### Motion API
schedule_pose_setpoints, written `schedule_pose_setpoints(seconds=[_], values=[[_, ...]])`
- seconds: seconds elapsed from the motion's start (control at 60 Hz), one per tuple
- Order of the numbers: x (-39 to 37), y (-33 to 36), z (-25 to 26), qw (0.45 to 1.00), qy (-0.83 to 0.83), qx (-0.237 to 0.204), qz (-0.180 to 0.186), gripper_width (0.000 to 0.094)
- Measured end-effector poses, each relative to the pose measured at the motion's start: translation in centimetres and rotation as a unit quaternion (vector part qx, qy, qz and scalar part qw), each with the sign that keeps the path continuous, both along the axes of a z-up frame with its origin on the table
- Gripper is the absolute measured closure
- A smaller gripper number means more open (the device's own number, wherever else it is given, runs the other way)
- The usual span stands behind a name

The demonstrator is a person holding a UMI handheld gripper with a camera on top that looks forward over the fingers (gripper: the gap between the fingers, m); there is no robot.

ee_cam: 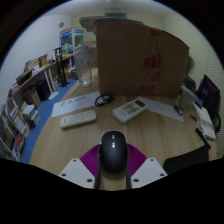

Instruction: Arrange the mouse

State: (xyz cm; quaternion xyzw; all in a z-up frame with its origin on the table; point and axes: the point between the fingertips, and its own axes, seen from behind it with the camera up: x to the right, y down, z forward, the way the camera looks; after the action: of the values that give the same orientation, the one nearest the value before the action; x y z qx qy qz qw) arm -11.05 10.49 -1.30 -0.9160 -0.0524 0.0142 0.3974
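Observation:
A black computer mouse (113, 153) sits lengthwise between my two fingers, above a light wooden desk (150, 135). My gripper (113, 170) is shut on it. The magenta pads (90, 158) press against both of its sides, and the white fingertips (80, 172) flank its rear end. The mouse's front points away from me toward the middle of the desk. Whether its underside touches the desk is hidden.
Beyond the mouse lie a white remote-like keypad (135, 107) and a flat white bar-shaped device (78, 121). A big cardboard box (135, 55) stands at the back of the desk. Cluttered shelves (30, 90) run along the left, and a dark monitor (210, 95) stands at the right.

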Motion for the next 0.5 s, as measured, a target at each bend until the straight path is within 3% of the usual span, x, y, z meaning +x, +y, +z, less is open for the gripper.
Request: schedule_pose_setpoints(seconds=[0.1,0.3,0.4,0.5], values=[[-1.3,-2.1,3.2,1.0,0.011,0.007,0.011,0.0602],[2.2,-5.1,21.1,0.989,-0.002,0.146,0.013,0.0604],[8.6,-6.0,27.6,0.98,-0.021,0.196,-0.012,0.0605],[16.8,-6.9,28.9,0.975,-0.026,0.213,-0.052,0.0605]])
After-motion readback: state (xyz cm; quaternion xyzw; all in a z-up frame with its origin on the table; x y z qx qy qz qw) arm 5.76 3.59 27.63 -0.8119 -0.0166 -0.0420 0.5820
